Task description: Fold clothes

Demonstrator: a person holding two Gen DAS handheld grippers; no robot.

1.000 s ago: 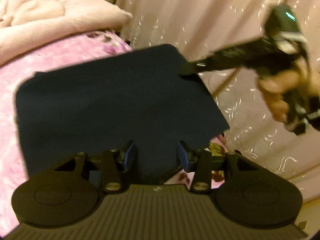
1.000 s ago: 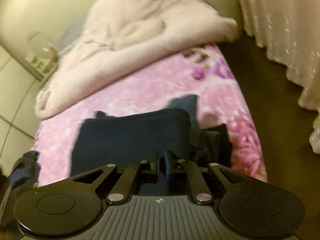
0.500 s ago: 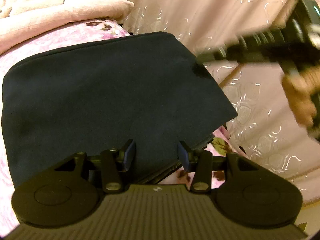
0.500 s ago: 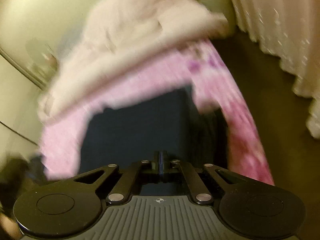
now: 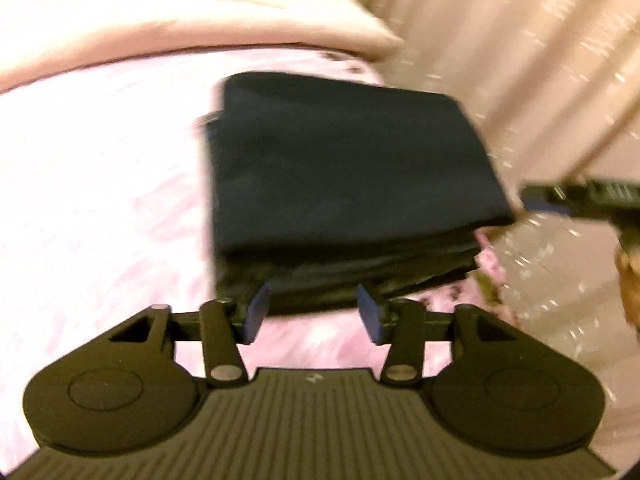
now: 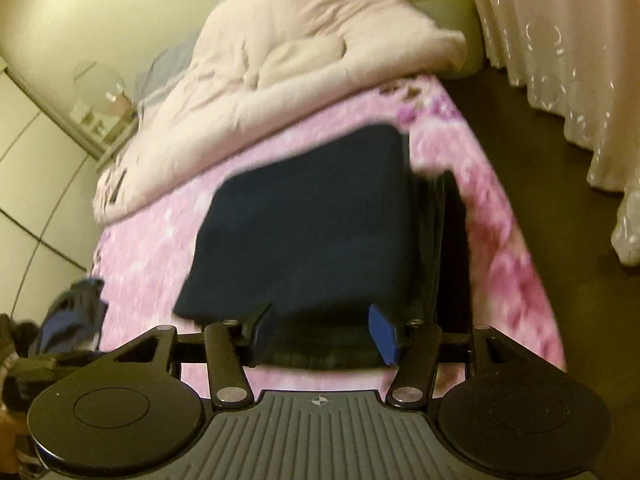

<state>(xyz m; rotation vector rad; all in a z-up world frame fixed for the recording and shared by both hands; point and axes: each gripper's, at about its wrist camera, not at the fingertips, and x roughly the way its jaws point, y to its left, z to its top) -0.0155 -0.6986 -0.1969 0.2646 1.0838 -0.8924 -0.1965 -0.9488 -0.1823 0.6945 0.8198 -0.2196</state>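
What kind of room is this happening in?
Most likely a bedroom. A folded dark garment lies on a bed with a pink floral cover, a bunched pale pink quilt sits at the far end, and sheer patterned curtains hang down to the floor alongside.

You have a bed [image 6: 152, 256] under you, covered by a fuzzy pink spread with purple flower patches along its right side. A folded dark navy garment [image 6: 304, 232] lies flat on the spread, close to the bed's right edge, with further dark layers [image 6: 436, 240] showing beside it on the right and beneath its near edge. At the far end, a pale pink quilt [image 6: 304, 52] is heaped across the bed's width, well apart from the garment.
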